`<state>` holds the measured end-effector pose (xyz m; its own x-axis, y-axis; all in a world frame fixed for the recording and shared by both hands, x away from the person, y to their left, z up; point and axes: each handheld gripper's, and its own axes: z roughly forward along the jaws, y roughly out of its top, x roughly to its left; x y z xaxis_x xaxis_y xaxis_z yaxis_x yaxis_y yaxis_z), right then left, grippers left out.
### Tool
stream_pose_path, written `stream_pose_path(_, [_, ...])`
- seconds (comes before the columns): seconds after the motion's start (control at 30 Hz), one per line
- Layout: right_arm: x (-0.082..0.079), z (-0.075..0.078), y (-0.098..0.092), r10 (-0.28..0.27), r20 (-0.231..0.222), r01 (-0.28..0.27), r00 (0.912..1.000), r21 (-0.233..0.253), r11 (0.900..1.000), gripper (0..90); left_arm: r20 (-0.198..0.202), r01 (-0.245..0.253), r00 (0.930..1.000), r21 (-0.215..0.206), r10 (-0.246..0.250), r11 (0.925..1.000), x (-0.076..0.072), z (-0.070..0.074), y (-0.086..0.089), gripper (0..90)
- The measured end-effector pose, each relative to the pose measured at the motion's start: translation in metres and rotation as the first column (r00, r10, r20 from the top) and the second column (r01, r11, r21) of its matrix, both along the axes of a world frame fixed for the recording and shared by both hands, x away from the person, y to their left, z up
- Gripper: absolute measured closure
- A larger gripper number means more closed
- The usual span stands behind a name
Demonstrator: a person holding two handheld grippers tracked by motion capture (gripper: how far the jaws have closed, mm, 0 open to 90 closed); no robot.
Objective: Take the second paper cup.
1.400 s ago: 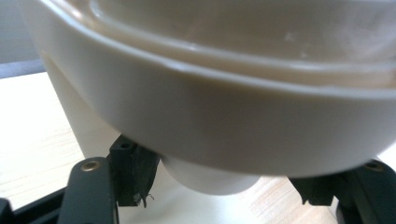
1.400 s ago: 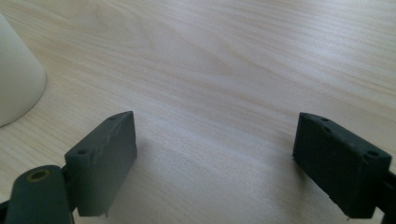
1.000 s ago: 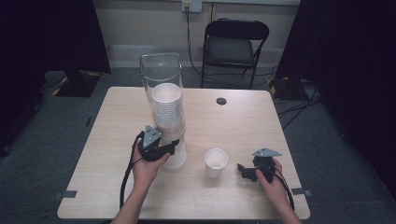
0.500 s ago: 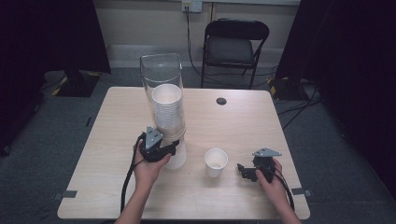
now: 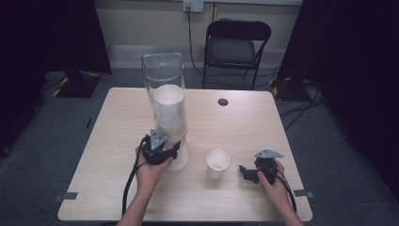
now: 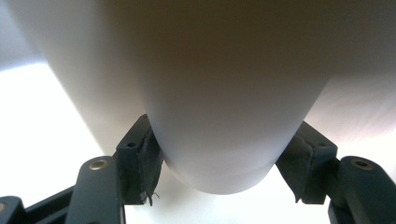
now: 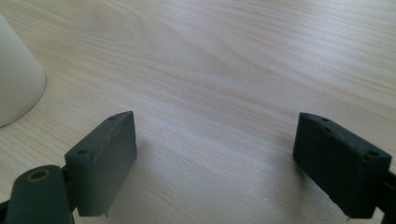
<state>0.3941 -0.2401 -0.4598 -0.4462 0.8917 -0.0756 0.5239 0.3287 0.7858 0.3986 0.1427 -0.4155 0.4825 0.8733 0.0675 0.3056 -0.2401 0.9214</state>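
Note:
A tall clear tube [image 5: 162, 70] stands on the table [image 5: 244, 127] with a stack of white paper cups [image 5: 170, 117] inside it. My left gripper [image 5: 176, 149] reaches the foot of the stack from the left. In the left gripper view its pads [image 6: 144, 161] press both sides of the lowest cup [image 6: 224, 93], so it is shut on that cup. A single white paper cup [image 5: 217, 163] stands upright to the right of the stack. My right gripper [image 5: 244, 172] rests low on the table just right of that cup, jaws open and pointing at it. The right gripper view has the open jaws [image 7: 217, 154] over bare wood, with the cup's wall [image 7: 16, 79] at far left.
A small black round grommet [image 5: 223, 101] sits in the table's far middle. A black folding chair [image 5: 237, 44] stands behind the table against the wall. Cables trail from both grippers toward the near edge. Dark curtains hang on both sides.

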Motion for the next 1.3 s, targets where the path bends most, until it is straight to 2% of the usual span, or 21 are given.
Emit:
stream_pose_path(0.03, [-0.0001,0.0000,0.0001,0.000,-0.001,0.000,1.0000,0.001,1.000,13.0,0.010,0.005,0.9999,-0.032,-0.005,0.9995,-0.0016,-0.0034,-0.0020,36.7])
stream_pose_path(0.07, [0.0000,-0.0001,-0.0002,0.003,0.001,-0.003,1.0000,0.000,1.000,13.0,0.005,0.006,1.0000,-0.012,-0.006,0.9999,-0.0036,-0.0010,-0.0024,36.7])
stream_pose_path(0.1, [0.0000,0.0000,-0.0001,0.001,0.000,-0.001,1.0000,0.000,1.000,13.0,0.002,0.002,1.0000,-0.017,-0.002,0.9999,-0.0043,0.0000,-0.0047,36.7])
stream_pose_path(0.17, [0.0002,0.0000,0.0000,0.000,0.000,0.000,1.0000,0.000,1.000,12.8,-0.009,0.011,0.9999,0.005,-0.011,0.9999,-0.0039,0.0009,-0.0012,36.7])
stream_pose_path(0.2, [0.0002,0.0000,0.0000,0.002,-0.001,-0.002,1.0000,0.000,1.000,12.7,0.001,0.009,1.0000,-0.033,-0.009,0.9994,-0.0034,0.0001,-0.0023,36.7])
stream_pose_path(0.23, [0.0004,0.0000,0.0001,0.001,-0.002,-0.001,1.0000,0.000,1.000,12.7,-0.006,0.021,0.9998,-0.001,-0.021,0.9998,-0.0038,0.0008,-0.0003,36.7])
stream_pose_path(0.27, [0.0004,0.0000,0.0001,0.001,-0.002,-0.001,1.0000,0.000,1.000,12.6,-0.004,0.023,0.9997,0.006,-0.023,0.9997,-0.0037,0.0002,0.0003,36.7])
stream_pose_path(0.3, [0.0005,0.0000,0.0001,0.001,-0.002,-0.001,1.0000,0.000,1.000,12.6,0.006,0.016,0.9999,-0.026,-0.016,0.9995,-0.0037,-0.0015,-0.0014,36.7])
stream_pose_path(0.33, [0.0005,0.0000,0.0000,0.003,-0.002,-0.003,1.0000,0.000,1.000,12.6,0.008,0.026,0.9996,-0.009,-0.026,0.9996,-0.0035,-0.0026,-0.0002,36.7])
stream_pose_path(0.43, [0.0005,0.0000,0.0001,0.002,-0.002,-0.002,1.0000,0.000,1.000,12.6,0.015,0.018,0.9997,-0.029,-0.017,0.9994,-0.0053,-0.0051,-0.0012,36.9])
stream_pose_path(0.6, [0.0000,-0.0001,0.0002,0.002,-0.001,-0.002,1.0000,0.000,1.000,12.7,-0.002,0.013,0.9999,0.023,-0.013,0.9997,-0.0052,-0.0014,-0.0005,36.9])
stream_pose_path(0.8, [0.0000,-0.0001,0.0002,0.002,-0.002,-0.002,1.0000,0.001,1.000,12.6,0.024,0.003,0.9997,0.023,-0.003,0.9997,-0.0064,-0.0053,-0.0004,37.0])
stream_pose_path(1.0, [0.0000,0.0000,0.0002,0.002,-0.002,-0.002,1.0000,0.001,1.000,12.6,0.030,0.004,0.9996,-0.006,-0.004,1.0000,-0.0064,-0.0067,-0.0005,36.9])
stream_pose_path(1.1, [0.0001,0.0000,0.0002,0.002,-0.002,-0.002,1.0000,0.001,1.000,12.6,0.027,0.001,0.9996,-0.043,0.000,0.9991,-0.0053,-0.0055,-0.0022,36.1])
stream_pose_path(1.13, [0.0001,0.0000,0.0001,0.002,-0.002,-0.002,1.0000,0.001,1.000,12.6,0.019,0.004,0.9998,-0.034,-0.003,0.9994,-0.0055,-0.0041,-0.0012,35.9])
stream_pose_path(1.17, [0.0001,0.0000,0.0001,0.002,-0.002,-0.002,1.0000,0.001,1.000,12.6,0.027,0.002,0.9996,-0.022,-0.002,0.9998,-0.0052,-0.0037,-0.0004,35.7])
stream_pose_path(1.23, [0.0001,0.0000,0.0002,0.002,-0.002,-0.002,1.0000,0.001,1.000,12.6,0.026,0.007,0.9996,-0.027,-0.007,0.9996,-0.0049,-0.0029,0.0009,34.8])
stream_pose_path(1.3, [0.0002,0.0000,0.0001,0.002,-0.002,-0.002,1.0000,0.001,1.000,12.5,0.062,-0.001,0.9981,-0.083,0.006,0.9966,-0.0054,-0.0020,-0.0002,31.9])
